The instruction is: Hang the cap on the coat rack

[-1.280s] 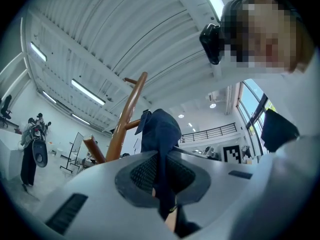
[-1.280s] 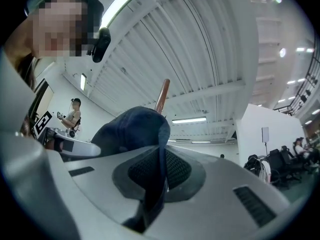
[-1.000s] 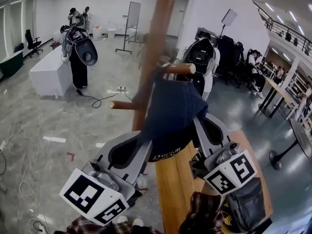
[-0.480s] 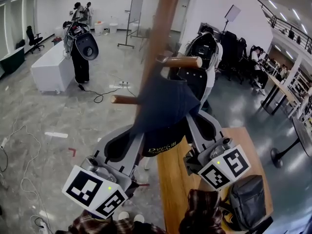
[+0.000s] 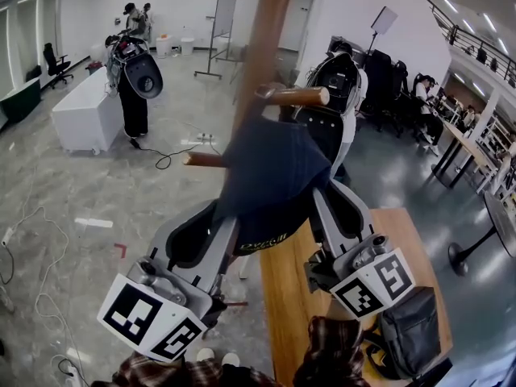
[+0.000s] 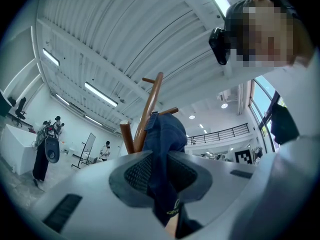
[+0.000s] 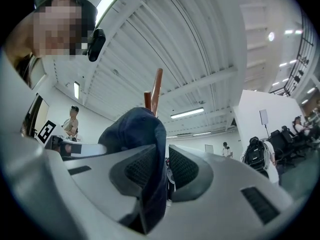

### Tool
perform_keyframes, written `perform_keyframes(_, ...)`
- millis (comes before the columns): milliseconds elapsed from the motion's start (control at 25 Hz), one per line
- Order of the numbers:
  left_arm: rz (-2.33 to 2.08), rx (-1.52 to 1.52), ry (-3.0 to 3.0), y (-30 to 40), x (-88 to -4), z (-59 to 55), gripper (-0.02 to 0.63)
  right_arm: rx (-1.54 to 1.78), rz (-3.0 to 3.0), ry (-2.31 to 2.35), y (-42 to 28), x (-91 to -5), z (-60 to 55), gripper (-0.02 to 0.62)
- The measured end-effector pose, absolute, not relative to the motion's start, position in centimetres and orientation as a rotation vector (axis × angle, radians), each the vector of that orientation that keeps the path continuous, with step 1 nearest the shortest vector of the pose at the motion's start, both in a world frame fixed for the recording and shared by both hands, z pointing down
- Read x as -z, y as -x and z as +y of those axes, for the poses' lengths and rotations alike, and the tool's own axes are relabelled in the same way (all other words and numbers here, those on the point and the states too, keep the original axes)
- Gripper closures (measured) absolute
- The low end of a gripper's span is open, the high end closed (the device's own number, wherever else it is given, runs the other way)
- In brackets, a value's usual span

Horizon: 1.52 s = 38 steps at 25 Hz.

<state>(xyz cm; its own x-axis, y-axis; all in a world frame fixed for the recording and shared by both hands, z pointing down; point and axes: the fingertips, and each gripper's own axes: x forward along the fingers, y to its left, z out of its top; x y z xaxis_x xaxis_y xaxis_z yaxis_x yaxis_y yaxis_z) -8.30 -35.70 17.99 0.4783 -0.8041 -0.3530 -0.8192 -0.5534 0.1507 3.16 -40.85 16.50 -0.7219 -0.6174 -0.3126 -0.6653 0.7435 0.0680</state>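
A dark blue cap is held up against the brown wooden coat rack pole. Its crown lies just under the right-hand peg; a second peg sticks out to the left. My left gripper is shut on the cap's lower left edge, and my right gripper is shut on its right edge. The left gripper view has cap cloth pinched between the jaws, with the pole behind. The right gripper view has the cap between the jaws and the pole above.
A wooden table lies below, with a dark bag on it. People stand at the back left near a white counter. Cables trail across the floor. A black round stand is at the right.
Both grippers have edged the cap slightly higher against the pole, and the right peg sits a little nearer the cap's top. Both grips hold as before.
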Motion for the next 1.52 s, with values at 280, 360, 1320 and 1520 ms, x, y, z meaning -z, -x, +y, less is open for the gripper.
perform_keyframes(280,1.414,-0.583,2.641,9.5,-17.1,-33.0,0.506,-0.257,2.647,1.030,-3.6,-16.5,-38.9,0.520)
perform_keyframes(360,1.406,-0.580,2.641,9.7,-16.9,-32.6,0.506,-0.248,2.647,1.036,-3.7,-16.6,-38.8,0.520)
perform_keyframes(1320,1.509,-0.170,2.894,5.4,-32.8,-32.0,0.583,-0.002,2.747,1.243,-1.2,-31.4,-33.2,0.584)
perform_keyframes(1520,1.514,-0.139,2.915,5.0,-34.4,-32.1,0.595,0.056,2.782,1.263,-0.7,-33.7,-32.9,0.584)
